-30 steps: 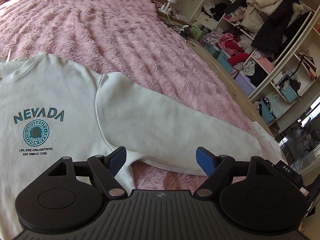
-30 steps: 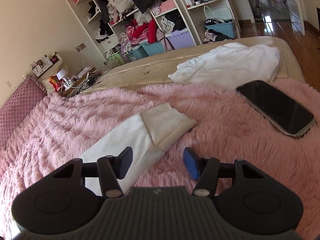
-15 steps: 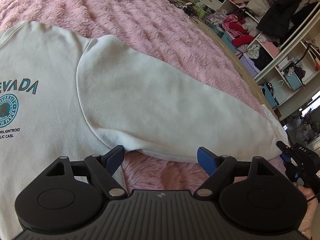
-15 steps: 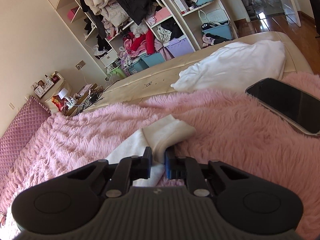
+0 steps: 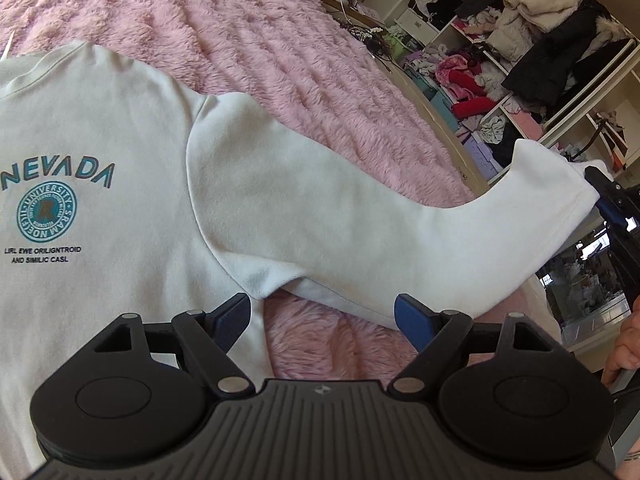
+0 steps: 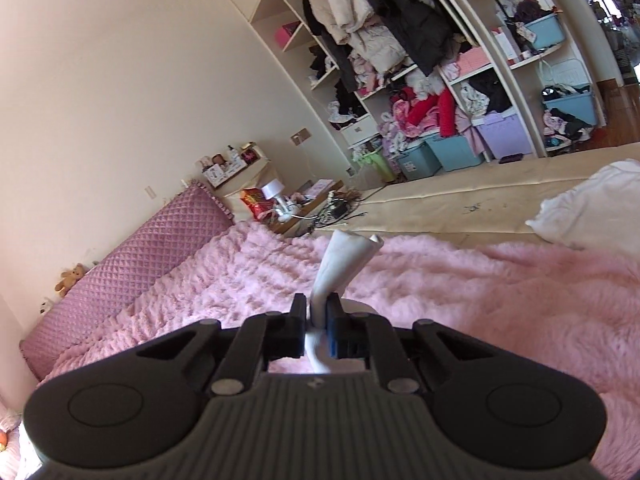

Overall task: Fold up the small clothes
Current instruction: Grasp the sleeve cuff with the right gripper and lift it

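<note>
A white sweatshirt [image 5: 100, 140] with a teal NEVADA print lies face up on the pink fluffy blanket [image 5: 260, 40]. Its sleeve [image 5: 360, 232] stretches to the right, and its cuff end [image 5: 552, 184] is lifted off the bed. My left gripper [image 5: 320, 316] is open and empty, hovering just above the armpit. My right gripper [image 6: 318, 320] is shut on the sleeve cuff [image 6: 344, 260], which sticks up between the fingers. It also shows at the right edge of the left wrist view [image 5: 612, 208].
Another white garment [image 6: 592, 208] lies on the bare mattress [image 6: 460, 200] at the far right. An open wardrobe [image 6: 440, 80] full of clothes and bins stands beyond the bed. A quilted headboard [image 6: 132, 272] and a cluttered nightstand [image 6: 296, 208] are at the left.
My right gripper closed on the sleeve cuff and lifted it off the blanket. The phone has left its view. My left gripper stayed open near the armpit.
</note>
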A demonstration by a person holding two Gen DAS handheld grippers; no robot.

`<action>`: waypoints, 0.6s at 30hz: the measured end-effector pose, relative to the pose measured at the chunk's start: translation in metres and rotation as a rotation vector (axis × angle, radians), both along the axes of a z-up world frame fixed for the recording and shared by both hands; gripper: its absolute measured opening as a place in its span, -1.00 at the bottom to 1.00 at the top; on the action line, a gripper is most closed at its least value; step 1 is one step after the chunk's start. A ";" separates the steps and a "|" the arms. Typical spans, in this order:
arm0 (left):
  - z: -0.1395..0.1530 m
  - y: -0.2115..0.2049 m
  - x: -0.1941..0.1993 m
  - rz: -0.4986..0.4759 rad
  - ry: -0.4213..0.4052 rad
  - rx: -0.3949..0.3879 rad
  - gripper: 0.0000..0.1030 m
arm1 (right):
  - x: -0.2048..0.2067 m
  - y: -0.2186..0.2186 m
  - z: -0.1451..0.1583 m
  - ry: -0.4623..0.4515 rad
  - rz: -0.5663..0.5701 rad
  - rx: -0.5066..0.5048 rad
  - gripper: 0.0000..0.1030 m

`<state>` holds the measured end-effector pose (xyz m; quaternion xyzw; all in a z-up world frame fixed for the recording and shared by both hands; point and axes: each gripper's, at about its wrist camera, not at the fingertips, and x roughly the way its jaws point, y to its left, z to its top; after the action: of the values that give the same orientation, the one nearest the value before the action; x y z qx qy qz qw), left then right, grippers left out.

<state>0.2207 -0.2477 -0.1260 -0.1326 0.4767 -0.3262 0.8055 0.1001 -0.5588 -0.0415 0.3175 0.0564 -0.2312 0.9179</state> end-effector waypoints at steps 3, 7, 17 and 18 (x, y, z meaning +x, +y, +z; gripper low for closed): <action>0.012 0.041 -0.003 0.059 -0.007 -0.015 0.85 | 0.027 0.047 0.021 -0.044 0.111 -0.003 -0.97; 0.025 0.115 -0.012 0.183 -0.020 -0.027 0.85 | 0.057 0.110 0.038 -0.077 0.248 -0.008 -0.97; 0.036 0.283 -0.049 0.519 -0.021 -0.051 0.85 | 0.113 0.316 0.028 -0.067 0.630 0.005 -0.97; 0.035 0.296 -0.053 0.546 -0.024 -0.046 0.85 | 0.117 0.337 0.019 -0.049 0.665 0.007 -0.97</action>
<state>0.1676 0.0483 -0.0912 -0.2708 0.4062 -0.1093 0.8659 0.2169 -0.2221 -0.0226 0.2904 0.1355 0.0891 0.9430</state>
